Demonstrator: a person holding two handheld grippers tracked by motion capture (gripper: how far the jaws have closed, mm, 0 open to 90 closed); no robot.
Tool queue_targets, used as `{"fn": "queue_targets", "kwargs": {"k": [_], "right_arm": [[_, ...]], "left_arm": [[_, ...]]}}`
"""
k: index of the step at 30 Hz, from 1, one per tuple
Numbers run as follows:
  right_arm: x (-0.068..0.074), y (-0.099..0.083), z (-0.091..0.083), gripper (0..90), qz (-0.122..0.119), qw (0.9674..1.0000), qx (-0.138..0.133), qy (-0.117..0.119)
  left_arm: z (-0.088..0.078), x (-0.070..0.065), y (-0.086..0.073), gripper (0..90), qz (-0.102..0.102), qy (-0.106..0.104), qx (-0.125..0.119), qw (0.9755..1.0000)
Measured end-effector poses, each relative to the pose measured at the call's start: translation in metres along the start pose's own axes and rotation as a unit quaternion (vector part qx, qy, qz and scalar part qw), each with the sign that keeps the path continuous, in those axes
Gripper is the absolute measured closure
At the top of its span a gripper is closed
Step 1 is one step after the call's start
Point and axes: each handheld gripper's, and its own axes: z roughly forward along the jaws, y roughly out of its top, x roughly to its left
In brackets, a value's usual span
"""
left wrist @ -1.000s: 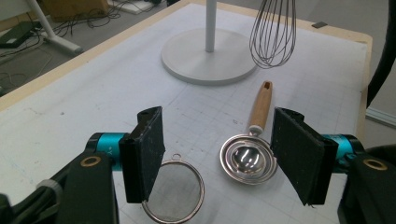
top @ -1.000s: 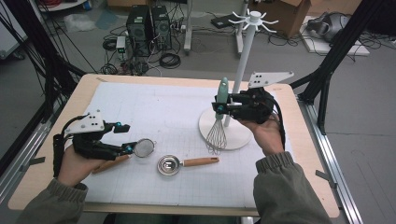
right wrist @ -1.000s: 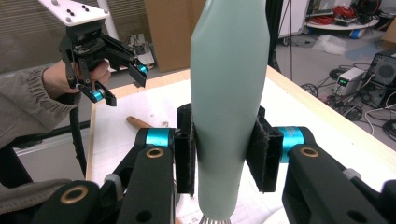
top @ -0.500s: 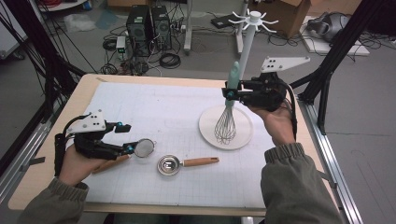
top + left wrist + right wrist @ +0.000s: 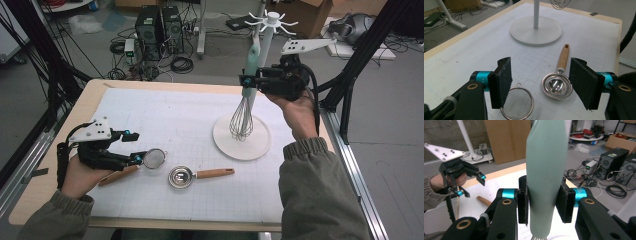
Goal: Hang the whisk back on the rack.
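While clamped by its mint handle in the right gripper, whisk hung above stand base; needed keeping upright, lifting toward hooks; left gripper released, beside strainer

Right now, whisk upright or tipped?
Upright. The whisk hangs handle up, wires down, above the stand's base, its pale green handle clamped between the right tongs.
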Motion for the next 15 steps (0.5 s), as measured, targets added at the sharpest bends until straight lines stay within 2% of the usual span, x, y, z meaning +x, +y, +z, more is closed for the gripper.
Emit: {"fn": "queue_targets", "kwargs": {"k": [7, 15], "right_arm": [[-0.003, 0.014, -0.003, 67.1, 0.001, 0.9999, -0.005, -0.015], [-0.007, 0.024, -0.003, 67.1, 0.015, 0.9993, -0.007, -0.035]], "left_arm": [[0.001, 0.0, 0.0, 35.2, 0.001, -0.002, 0.001, 1.0], [-0.001, 0.0, 0.001, 35.2, 0.004, -0.002, 0.0, 1.0]]}}
